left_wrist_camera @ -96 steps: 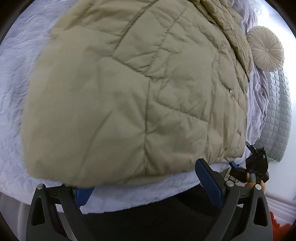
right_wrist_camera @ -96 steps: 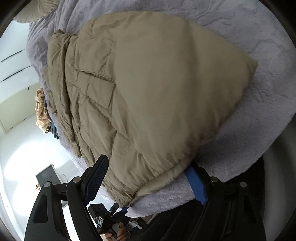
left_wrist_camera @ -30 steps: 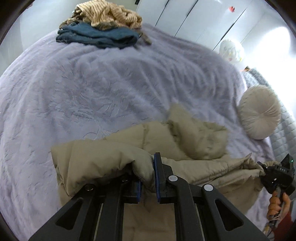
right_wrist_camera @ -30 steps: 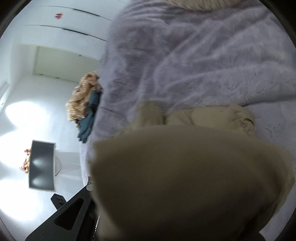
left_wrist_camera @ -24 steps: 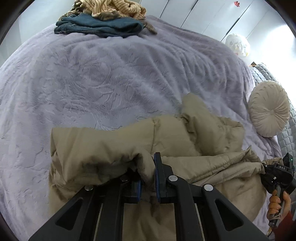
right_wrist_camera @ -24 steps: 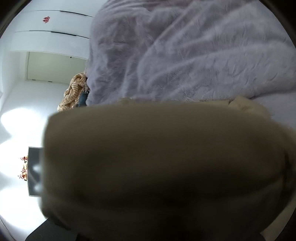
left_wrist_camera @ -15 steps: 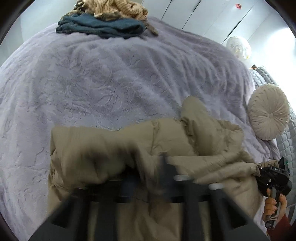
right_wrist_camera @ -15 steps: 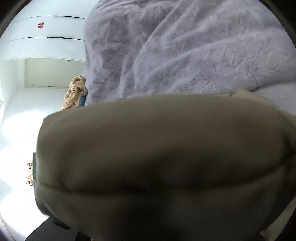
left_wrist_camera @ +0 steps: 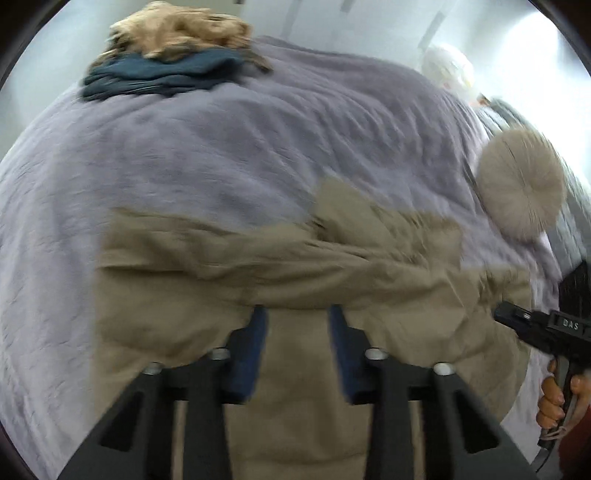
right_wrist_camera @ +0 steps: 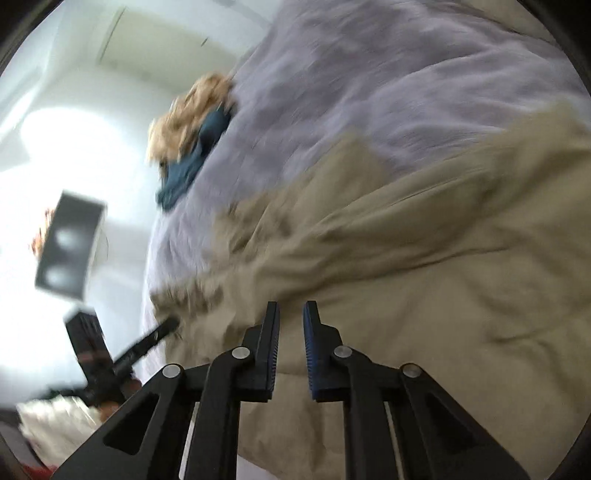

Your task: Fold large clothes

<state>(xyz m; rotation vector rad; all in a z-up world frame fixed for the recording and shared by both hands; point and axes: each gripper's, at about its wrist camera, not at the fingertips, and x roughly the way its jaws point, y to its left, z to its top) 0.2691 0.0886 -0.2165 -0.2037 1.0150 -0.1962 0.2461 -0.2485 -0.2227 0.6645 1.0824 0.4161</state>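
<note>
1. Two grippers hang over a beige padded coat (left_wrist_camera: 303, 280) bunched at the near edge of the lavender bed (left_wrist_camera: 207, 155).
2. Left gripper (left_wrist_camera: 295, 321): jaws parted, blue pads clear of the fabric, gripping nothing.
3. Right gripper (right_wrist_camera: 290, 317): jaws a narrow gap apart, nothing between them; the coat (right_wrist_camera: 424, 266) lies beneath.
4. At 11 o'clock in the left view, a tan garment (left_wrist_camera: 177, 29) sits on folded blue clothes (left_wrist_camera: 162, 75).
5. At 2 o'clock lies a round cushion (left_wrist_camera: 521, 188).
</note>
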